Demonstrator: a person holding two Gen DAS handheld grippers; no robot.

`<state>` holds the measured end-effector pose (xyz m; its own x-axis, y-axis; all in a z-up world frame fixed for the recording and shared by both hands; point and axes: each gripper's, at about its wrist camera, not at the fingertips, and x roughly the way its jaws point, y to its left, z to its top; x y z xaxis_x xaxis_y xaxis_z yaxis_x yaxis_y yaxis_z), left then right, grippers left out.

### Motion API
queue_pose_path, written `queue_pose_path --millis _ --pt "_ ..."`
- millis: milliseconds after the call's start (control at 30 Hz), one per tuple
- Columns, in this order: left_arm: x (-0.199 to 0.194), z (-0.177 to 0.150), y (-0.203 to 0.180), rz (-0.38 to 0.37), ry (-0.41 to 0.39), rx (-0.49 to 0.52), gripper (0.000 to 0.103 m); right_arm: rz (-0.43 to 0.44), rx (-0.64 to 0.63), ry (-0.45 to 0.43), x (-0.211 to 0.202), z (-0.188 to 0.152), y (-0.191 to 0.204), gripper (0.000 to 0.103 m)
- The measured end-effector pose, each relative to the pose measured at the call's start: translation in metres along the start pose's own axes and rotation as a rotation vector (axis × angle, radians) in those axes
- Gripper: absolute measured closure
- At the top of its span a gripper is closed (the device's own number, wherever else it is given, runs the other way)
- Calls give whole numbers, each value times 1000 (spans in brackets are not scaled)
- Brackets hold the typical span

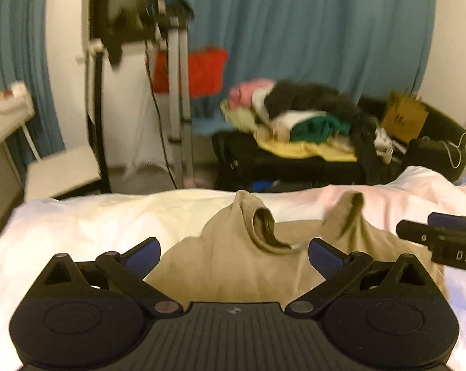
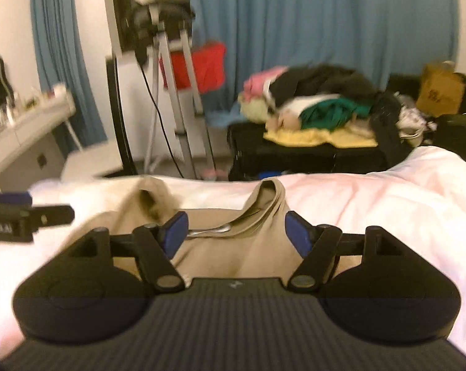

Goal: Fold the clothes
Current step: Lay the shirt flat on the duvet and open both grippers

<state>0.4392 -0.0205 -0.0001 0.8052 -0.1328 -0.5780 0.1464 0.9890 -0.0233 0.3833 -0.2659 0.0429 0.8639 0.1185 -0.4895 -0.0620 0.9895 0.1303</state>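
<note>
A beige garment point(image 1: 233, 266) lies crumpled on the white bed sheet point(image 1: 78, 225), with two raised peaks of cloth at its far edge. My left gripper point(image 1: 233, 255) is open over its near part, holding nothing. The right gripper shows at the right edge of the left wrist view point(image 1: 443, 241). In the right wrist view the same beige garment point(image 2: 242, 247) lies under my right gripper point(image 2: 236, 232), which is open and empty, with a raised fold point(image 2: 271, 198) just ahead. The left gripper point(image 2: 23, 216) shows at the left edge.
Beyond the bed a black suitcase point(image 1: 279, 160) carries a pile of mixed clothes point(image 1: 304, 114). A tripod point(image 1: 177, 99), a red item point(image 1: 202, 71), blue curtains point(image 1: 310, 31) and a white desk point(image 1: 4, 123) stand behind. A brown paper bag point(image 1: 403, 117) sits at the right.
</note>
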Motion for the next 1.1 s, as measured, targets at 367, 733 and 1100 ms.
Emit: queue_pose_path --millis 367,733,1100 --pt "-242 -119 28 -41 -76 -187 1 -10 91 -148 -210 -111 38 32" --pt "-326 -124 75 -9 -42 -350 7 26 258 -157 -252 -193 -7 32" --pt "-174 -116 135 15 80 -704 42 83 326 -100 -207 -211 -30 36"
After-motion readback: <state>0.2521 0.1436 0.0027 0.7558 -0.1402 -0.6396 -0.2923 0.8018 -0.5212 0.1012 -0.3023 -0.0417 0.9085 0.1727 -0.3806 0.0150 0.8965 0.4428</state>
